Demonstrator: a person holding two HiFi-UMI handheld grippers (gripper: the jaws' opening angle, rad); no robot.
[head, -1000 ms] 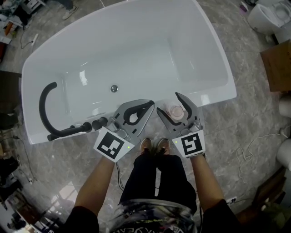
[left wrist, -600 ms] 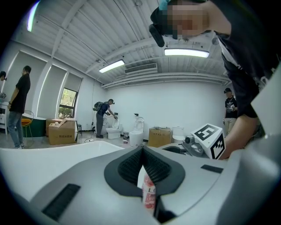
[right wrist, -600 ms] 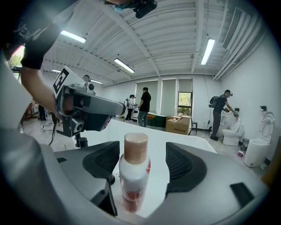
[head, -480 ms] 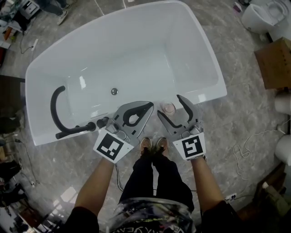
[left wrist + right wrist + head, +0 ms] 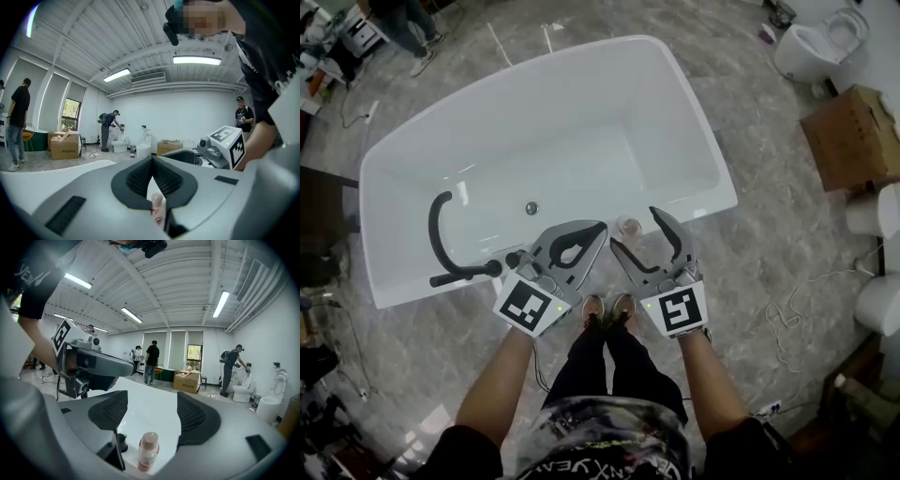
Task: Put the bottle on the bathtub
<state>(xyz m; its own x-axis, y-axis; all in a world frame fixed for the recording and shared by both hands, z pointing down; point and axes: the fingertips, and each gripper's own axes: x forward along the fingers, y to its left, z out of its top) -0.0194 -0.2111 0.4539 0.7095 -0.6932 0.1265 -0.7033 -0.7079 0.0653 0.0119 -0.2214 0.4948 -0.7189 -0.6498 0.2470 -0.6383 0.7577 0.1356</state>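
Note:
A small clear bottle (image 5: 630, 226) with a pale pink cap stands upright on the near rim of the white bathtub (image 5: 694, 122). In the head view my right gripper (image 5: 635, 230) is open, its two jaws either side of the bottle near their tips. The right gripper view shows the bottle (image 5: 148, 451) standing free, low between the open right gripper (image 5: 152, 416), touched by neither pad. My left gripper (image 5: 601, 229) is shut and empty, just left of the bottle above the rim. Past the shut left gripper (image 5: 152, 163), a slice of the bottle (image 5: 157, 208) shows.
A black curved faucet with hand shower (image 5: 441, 234) sits on the tub's left rim, and a drain (image 5: 532, 208) marks the basin floor. A cardboard box (image 5: 853, 136) and a toilet (image 5: 816, 42) stand right. My shoes (image 5: 607, 307) are near the tub; people stand in the background.
The bottle stays on the rim. Both grippers have drawn back toward me, so the bottle now sits nearer the right jaws' tips. The head view has pulled higher.

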